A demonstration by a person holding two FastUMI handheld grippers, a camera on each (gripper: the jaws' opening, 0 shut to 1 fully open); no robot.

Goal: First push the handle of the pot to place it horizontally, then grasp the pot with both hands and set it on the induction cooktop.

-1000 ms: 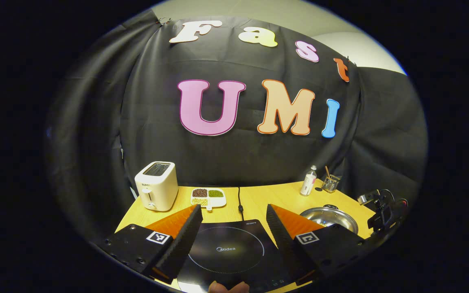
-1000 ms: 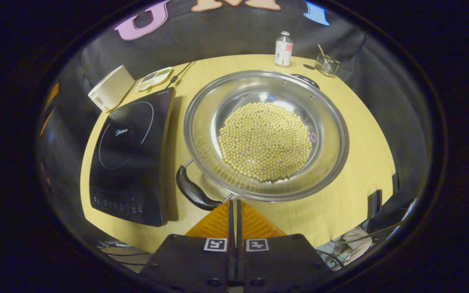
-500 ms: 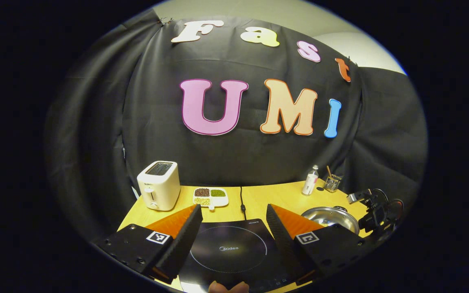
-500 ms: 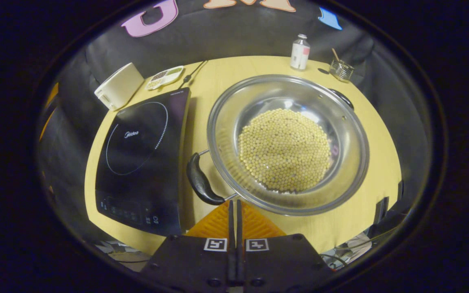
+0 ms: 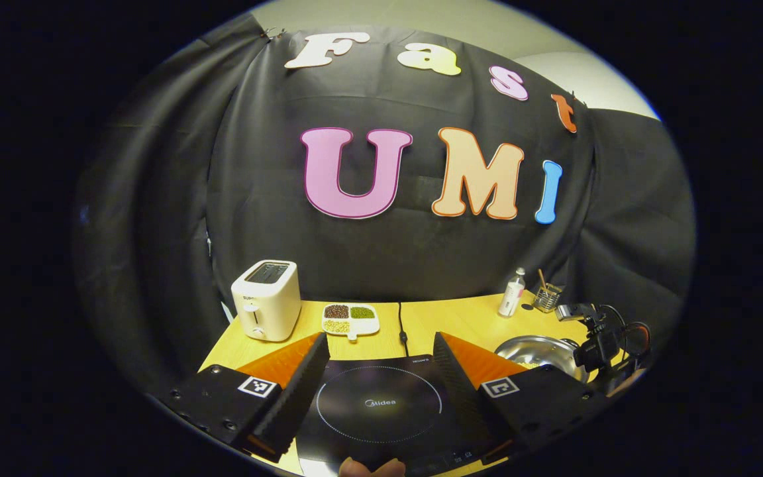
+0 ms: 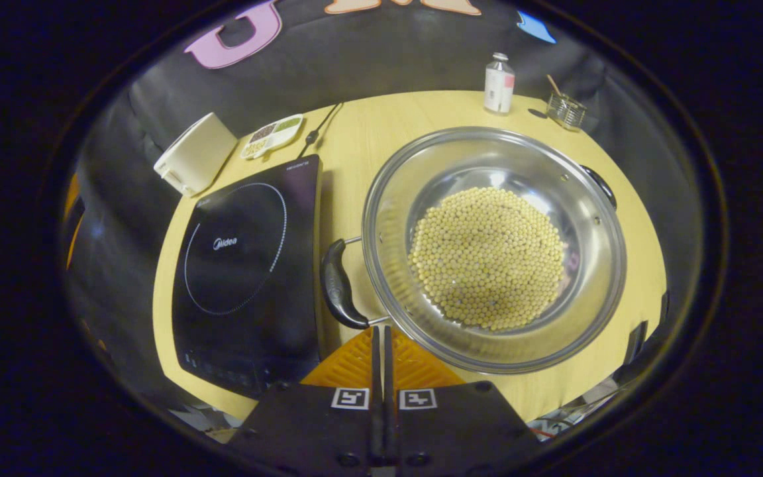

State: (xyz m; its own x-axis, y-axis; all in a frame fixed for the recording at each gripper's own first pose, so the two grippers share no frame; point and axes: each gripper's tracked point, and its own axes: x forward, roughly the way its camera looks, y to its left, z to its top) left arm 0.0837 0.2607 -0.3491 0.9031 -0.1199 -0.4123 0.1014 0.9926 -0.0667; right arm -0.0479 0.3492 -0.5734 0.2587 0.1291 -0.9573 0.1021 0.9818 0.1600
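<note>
At six o'clock in the right gripper view, the right gripper [image 6: 379, 341], fingers pressed together, sits beside the pot [image 6: 494, 248] handle [image 6: 340, 294]. The left gripper [image 5: 378, 381] hangs spread above the cooktop [image 6: 246, 265]. A hard shove could spill beans [image 6: 487, 257].

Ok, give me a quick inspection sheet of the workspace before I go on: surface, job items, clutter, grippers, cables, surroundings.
Surface: wooden table.
Job's things: steel pot holding pale beans, on the table beside the induction cooktop, not on it; near black handle faces the cooktop.
Clutter: toaster, divided dish, bottle, glass jar along the back edge.
Grippers: right gripper shut, tips beside the near handle; left gripper open above the cooktop.
Cables: cord behind the cooktop.
Surroundings: black cloth wall.
</note>
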